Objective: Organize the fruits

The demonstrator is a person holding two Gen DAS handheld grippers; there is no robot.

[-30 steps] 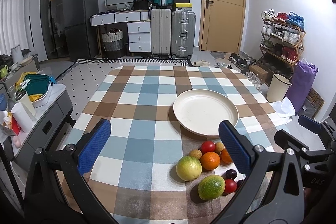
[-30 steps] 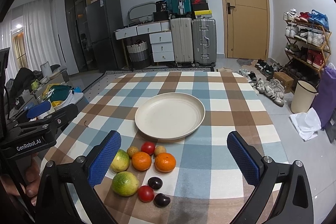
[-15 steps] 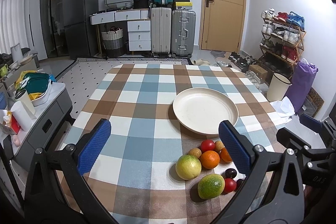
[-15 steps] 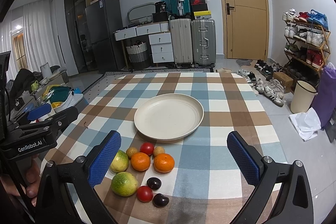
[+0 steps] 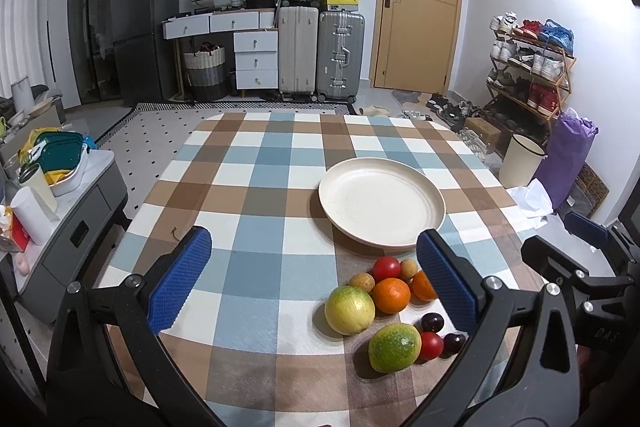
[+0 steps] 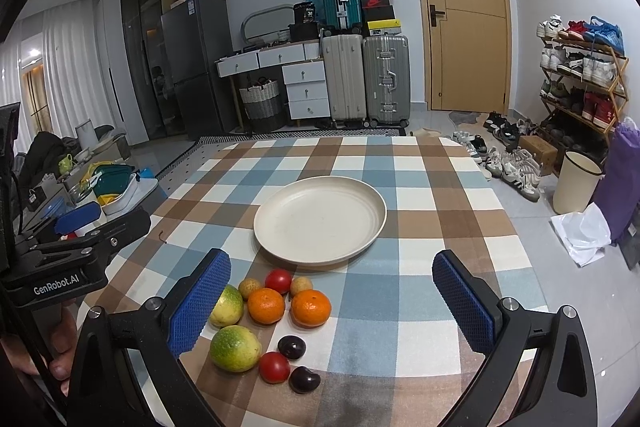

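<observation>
Your fruits sit clustered near the checked surface's near edge.
Both grippers, left and right, hover with fingers apart; the smooth round cream plate lies just beyond, cloth around it.

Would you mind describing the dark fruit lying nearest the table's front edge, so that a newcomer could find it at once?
Start at the cream plate on the checked tablecloth; a cluster of fruit lies just in front of it. At the cluster's near end, beside a red tomato, lies the dark fruit. Unlike the rounder dark fruit behind it, it is bean-shaped and closest to the edge.
</observation>
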